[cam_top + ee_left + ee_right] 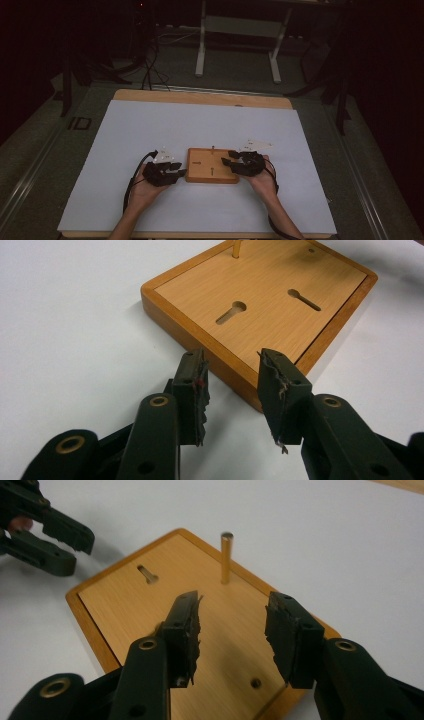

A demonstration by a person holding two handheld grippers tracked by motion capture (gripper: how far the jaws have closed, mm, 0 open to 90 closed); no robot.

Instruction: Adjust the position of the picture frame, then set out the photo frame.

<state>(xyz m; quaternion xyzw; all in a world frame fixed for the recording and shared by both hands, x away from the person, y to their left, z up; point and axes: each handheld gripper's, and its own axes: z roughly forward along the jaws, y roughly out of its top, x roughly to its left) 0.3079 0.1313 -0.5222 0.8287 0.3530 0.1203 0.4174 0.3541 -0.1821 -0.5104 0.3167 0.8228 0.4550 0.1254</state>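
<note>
At a bench covered in white sheeting, we flank a flat rectangular wooden board with a raised honey-coloured rim, which lies flat near the front edge, squarely between our two hands. Our left tongs sit just beside the board's left edge, jaws parted with nothing between them; the left gripper view looks across the near corner of the board, where two keyhole-shaped slots are cut into the panel. Our right tongs hang over the board's right edge, jaws likewise parted and empty, no pad pressing on the wood. In the right gripper view a slim brass-coloured peg stands upright near the board's far edge, and a small dark hole shows close to the near edge. By our reading, the board is set down and let go; whether more fitting work is left, we cannot tell. No loose parts lie on the sheeting.
</note>
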